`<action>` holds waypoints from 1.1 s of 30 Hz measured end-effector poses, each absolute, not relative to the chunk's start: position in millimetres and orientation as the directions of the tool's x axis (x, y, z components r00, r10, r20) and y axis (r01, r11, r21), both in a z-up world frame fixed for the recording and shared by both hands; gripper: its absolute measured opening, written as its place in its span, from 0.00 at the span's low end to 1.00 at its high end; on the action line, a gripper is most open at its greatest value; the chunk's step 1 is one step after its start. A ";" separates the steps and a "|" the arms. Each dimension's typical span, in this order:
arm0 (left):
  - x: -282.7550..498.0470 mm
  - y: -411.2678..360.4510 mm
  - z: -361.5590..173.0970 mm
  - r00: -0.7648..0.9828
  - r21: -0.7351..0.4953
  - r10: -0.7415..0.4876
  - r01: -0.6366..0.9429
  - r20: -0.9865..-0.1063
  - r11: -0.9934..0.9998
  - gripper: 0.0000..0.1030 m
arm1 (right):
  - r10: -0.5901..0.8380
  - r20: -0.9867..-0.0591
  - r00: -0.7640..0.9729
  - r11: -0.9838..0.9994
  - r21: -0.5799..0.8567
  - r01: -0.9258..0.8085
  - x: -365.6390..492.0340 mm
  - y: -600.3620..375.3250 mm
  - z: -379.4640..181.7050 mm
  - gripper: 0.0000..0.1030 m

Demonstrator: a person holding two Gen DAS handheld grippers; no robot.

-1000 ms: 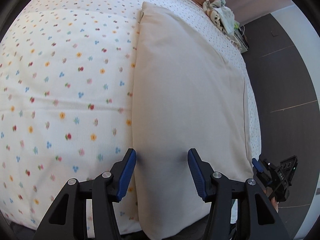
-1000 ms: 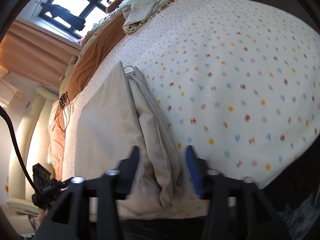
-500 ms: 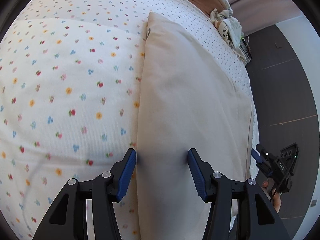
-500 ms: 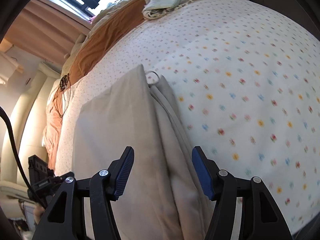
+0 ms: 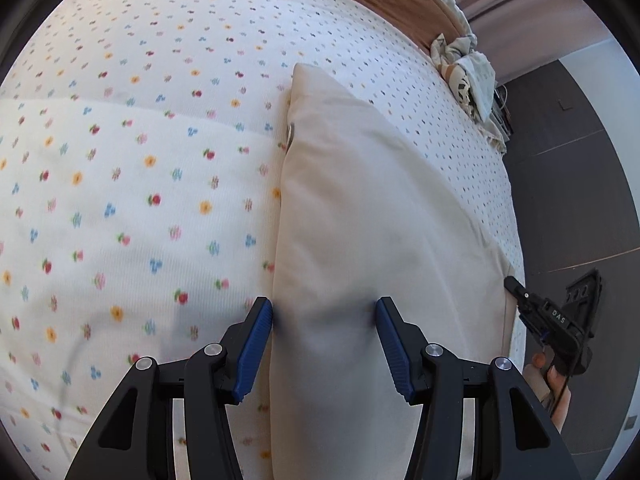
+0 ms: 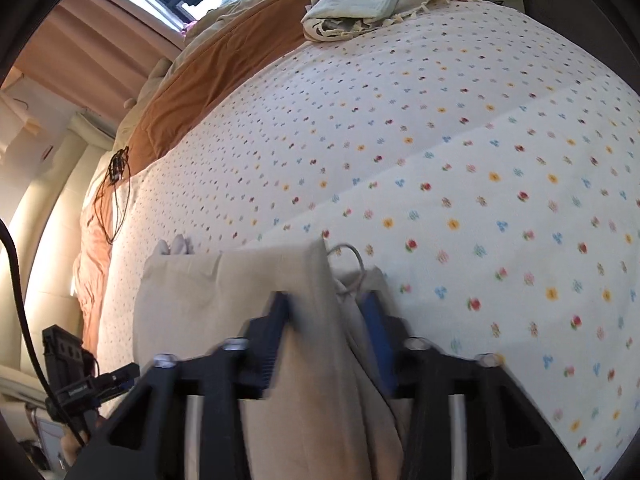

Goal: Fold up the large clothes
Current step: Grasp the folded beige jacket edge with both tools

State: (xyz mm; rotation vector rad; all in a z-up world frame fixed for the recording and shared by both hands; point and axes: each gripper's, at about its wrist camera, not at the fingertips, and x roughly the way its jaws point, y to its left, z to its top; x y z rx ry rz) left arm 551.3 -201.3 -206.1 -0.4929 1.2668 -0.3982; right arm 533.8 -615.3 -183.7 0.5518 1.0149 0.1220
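A folded cream garment point(image 5: 380, 220) lies lengthwise on the flowered bedspread point(image 5: 140, 200). My left gripper point(image 5: 324, 320) is open, its blue pads straddling the garment's left edge low over the cloth. In the right wrist view my right gripper point(image 6: 326, 320) is motion-blurred and its jaws are closing on the garment point(image 6: 224, 292) near its far end, with the layered edge bunched between the pads beside a pale cord loop point(image 6: 352, 256). Each gripper also shows in the other's view: the right gripper point(image 5: 548, 320) held by a hand, the left gripper point(image 6: 80, 384).
A crumpled patterned cloth pile point(image 5: 468, 68) sits at the bed's far corner beside a brown blanket point(image 5: 380, 0). Dark floor point(image 5: 568, 184) runs along the bed's right side. A thin black cable point(image 6: 116, 200) lies on the bed's left part.
Both grippers have slid forward along the garment toward its far end. The right jaws, wide apart before, have narrowed around the cloth's layered edge. The left jaws kept the same width.
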 end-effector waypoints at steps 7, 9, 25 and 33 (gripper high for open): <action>562.9 -214.3 -206.1 0.267 -0.527 -0.520 0.051 -0.812 0.849 0.54 | 0.298 -0.771 0.562 0.851 0.482 0.210 519.3 -634.1 -185.5 0.03; 563.2 -214.9 -207.0 0.270 -0.519 -0.512 0.050 -0.816 0.853 0.54 | 0.309 -0.789 0.531 0.853 0.477 0.213 521.1 -635.6 -191.1 0.05; 563.4 -206.9 -216.0 0.288 -0.540 -0.527 0.040 -0.799 0.841 0.47 | 0.562 -0.730 0.389 0.741 0.653 0.155 521.2 -651.3 -224.8 0.59; 571.0 -207.4 -220.9 0.282 -0.559 -0.537 0.004 -0.795 0.829 0.47 | 0.676 -0.650 0.347 0.642 0.751 0.157 546.3 -640.1 -241.7 0.54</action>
